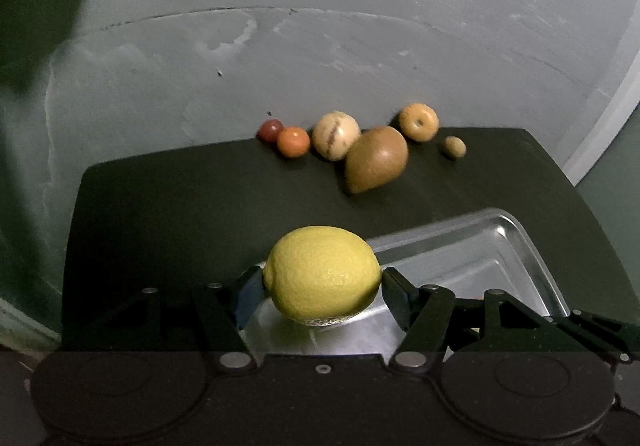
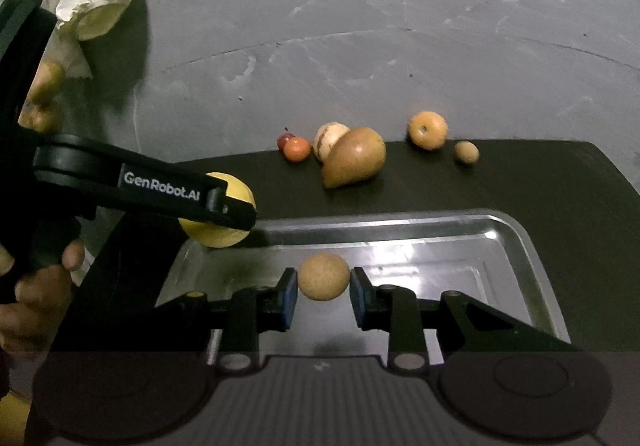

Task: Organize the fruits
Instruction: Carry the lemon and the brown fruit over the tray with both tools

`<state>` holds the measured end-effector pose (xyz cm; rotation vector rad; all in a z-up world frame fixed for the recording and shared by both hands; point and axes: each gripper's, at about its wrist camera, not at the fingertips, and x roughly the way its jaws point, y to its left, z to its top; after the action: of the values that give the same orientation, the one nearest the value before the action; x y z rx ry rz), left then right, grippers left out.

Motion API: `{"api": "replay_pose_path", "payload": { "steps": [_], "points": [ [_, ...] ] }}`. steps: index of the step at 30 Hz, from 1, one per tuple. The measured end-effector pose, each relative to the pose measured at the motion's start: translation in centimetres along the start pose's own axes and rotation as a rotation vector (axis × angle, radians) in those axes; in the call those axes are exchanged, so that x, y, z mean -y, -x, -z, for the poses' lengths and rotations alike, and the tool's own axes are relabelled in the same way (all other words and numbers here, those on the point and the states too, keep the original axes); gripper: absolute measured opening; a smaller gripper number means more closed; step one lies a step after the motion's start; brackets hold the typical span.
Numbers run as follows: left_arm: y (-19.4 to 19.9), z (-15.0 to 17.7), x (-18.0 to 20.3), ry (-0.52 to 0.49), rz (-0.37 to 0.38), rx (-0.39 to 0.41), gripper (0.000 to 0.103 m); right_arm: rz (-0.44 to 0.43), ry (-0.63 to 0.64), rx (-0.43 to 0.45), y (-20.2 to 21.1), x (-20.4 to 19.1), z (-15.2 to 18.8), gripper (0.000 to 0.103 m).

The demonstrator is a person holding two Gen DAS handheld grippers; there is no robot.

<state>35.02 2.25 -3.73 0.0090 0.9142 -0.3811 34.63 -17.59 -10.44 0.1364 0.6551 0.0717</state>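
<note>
A: Item one: lemon (image 1: 322,275), pinched end to end between the pads of the left gripper (image 1: 320,286). Location: over the near left corner of the metal tray (image 1: 520,242), not yet resting on it as far as the left wrist view shows.

B: Item two: small round tan fruit (image 2: 324,276), sitting between the fingers of the right gripper (image 2: 323,286), over the middle of the tray. Pads (image 2: 289,296) close on both sides; whether they squeeze it or merely flank it, I cannot tell.

A: Remaining stock, on the dark mat (image 1: 200,206) at twelve o'clock from the tray: brown pear (image 1: 376,160), pale round fruit (image 1: 336,135), orange tomato-like fruit (image 1: 294,142), dark red one (image 1: 271,130) behind it, yellow-orange fruit (image 1: 419,122), small tan ball (image 1: 454,147) at one o'clock.

B: Step in hand, by my reading: delivery of two fruits to the tray, six left to fetch.

A: Next move calls for lowering the lemon until it rests on the tray floor, then spreading the jaws slowly; a lemon may roll.

B: Same for the tan fruit. Keep both grippers apart; they work close together at the tray's nine o'clock side.
</note>
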Motion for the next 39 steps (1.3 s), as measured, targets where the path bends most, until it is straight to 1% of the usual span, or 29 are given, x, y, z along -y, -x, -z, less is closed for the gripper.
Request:
{"api": "replay_pose_path", "payload": {
  "steps": [11, 18, 27, 39],
  "points": [
    [1.4, 3.1, 2.1, -0.037, 0.03, -0.032, 0.066, 0.021, -0.024, -0.028, 3.4, 1.4, 2.8, 0.032],
    [1.9, 4.5, 3.2, -0.04, 0.035, -0.055, 0.066, 0.013, -0.039, -0.046, 4.7, 1.7, 3.7, 0.032],
    [1.8, 5.4, 4.4, -0.057, 0.035, -0.078, 0.066, 0.006, -0.035, -0.07, 5.3, 1.6, 4.1, 0.032],
    [1.2, 5.9, 5.0, -0.071, 0.012, -0.103, 0.066, 0.011, -0.032, -0.12, 5.1, 1.8, 4.5, 0.032]
  ]
}}
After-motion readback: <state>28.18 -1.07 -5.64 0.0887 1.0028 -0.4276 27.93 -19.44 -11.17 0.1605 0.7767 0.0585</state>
